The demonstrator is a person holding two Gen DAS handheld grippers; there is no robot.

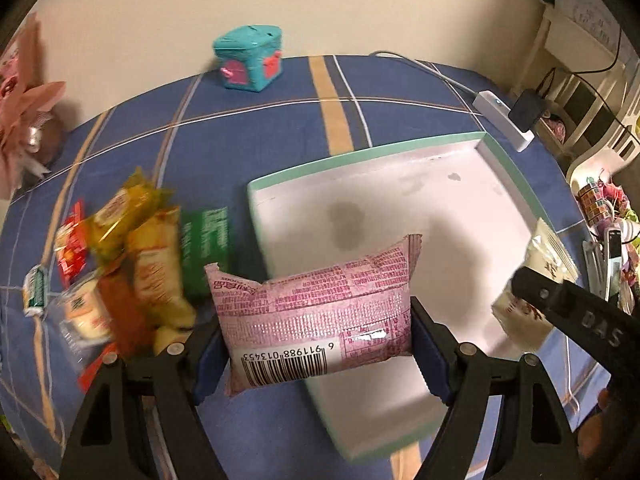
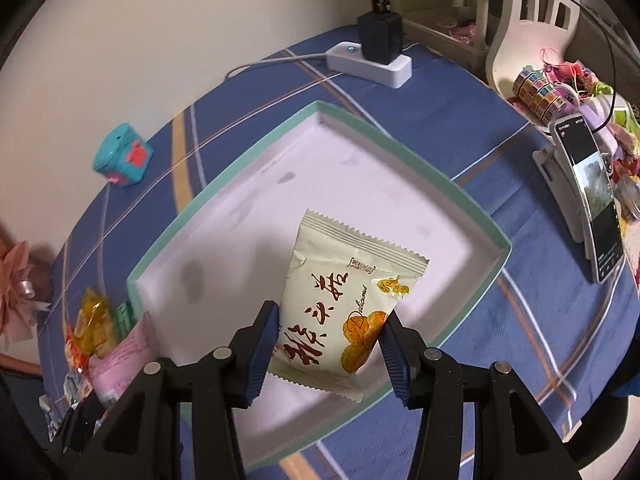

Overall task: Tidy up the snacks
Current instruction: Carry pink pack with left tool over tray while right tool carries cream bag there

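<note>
My left gripper (image 1: 320, 356) is shut on a pink snack packet (image 1: 316, 308) with a barcode, held over the near left edge of a white tray with a mint-green rim (image 1: 360, 152). My right gripper (image 2: 330, 354) is shut on a cream snack packet (image 2: 340, 304) printed with orange chips, which hangs over the tray's (image 2: 440, 184) bare floor. In the left wrist view the cream packet (image 1: 540, 264) shows at the tray's right side. A pile of loose snacks (image 1: 132, 264) lies on the blue cloth left of the tray.
A teal toy box (image 1: 250, 58) stands at the back by the wall. A white power strip (image 2: 368, 64) with a black charger lies behind the tray. To the right are a phone on a stand (image 2: 592, 200) and tape rolls (image 2: 540, 92). A pink bow (image 1: 24, 100) sits far left.
</note>
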